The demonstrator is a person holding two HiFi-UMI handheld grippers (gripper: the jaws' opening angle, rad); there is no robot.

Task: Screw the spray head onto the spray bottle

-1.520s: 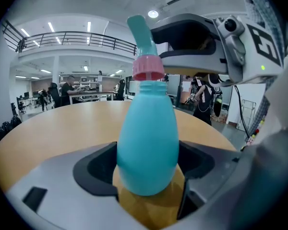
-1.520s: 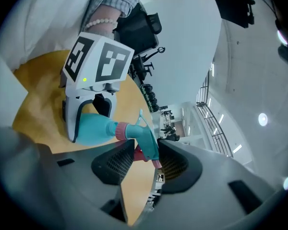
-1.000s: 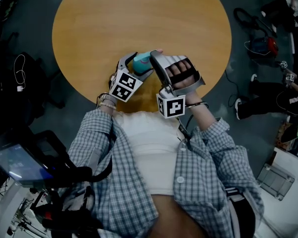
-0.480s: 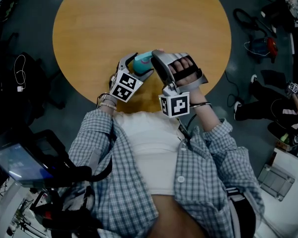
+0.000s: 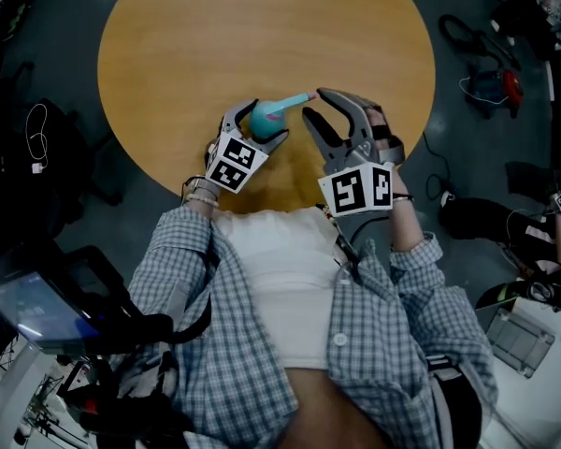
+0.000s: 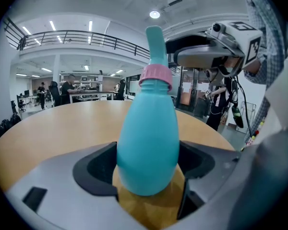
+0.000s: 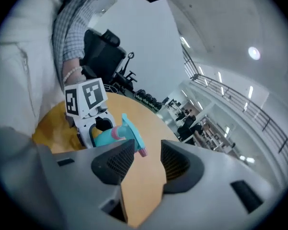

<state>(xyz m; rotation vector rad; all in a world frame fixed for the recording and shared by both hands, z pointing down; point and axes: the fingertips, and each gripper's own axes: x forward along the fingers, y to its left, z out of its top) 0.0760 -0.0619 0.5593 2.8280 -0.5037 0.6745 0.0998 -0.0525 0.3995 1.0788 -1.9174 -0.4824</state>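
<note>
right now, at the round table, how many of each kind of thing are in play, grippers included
spray bottle: 1
spray head, seated on the bottle's neck: 1
grippers: 2, the left gripper and the right gripper
total: 4

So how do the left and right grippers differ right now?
The left gripper clamps its jaws on the teal plastic spray bottle; the right gripper holds its jaws apart, empty. The left gripper touches the bottle; the right gripper hovers clear of its teal spray head. Both are grey and carry marker cubes.
</note>
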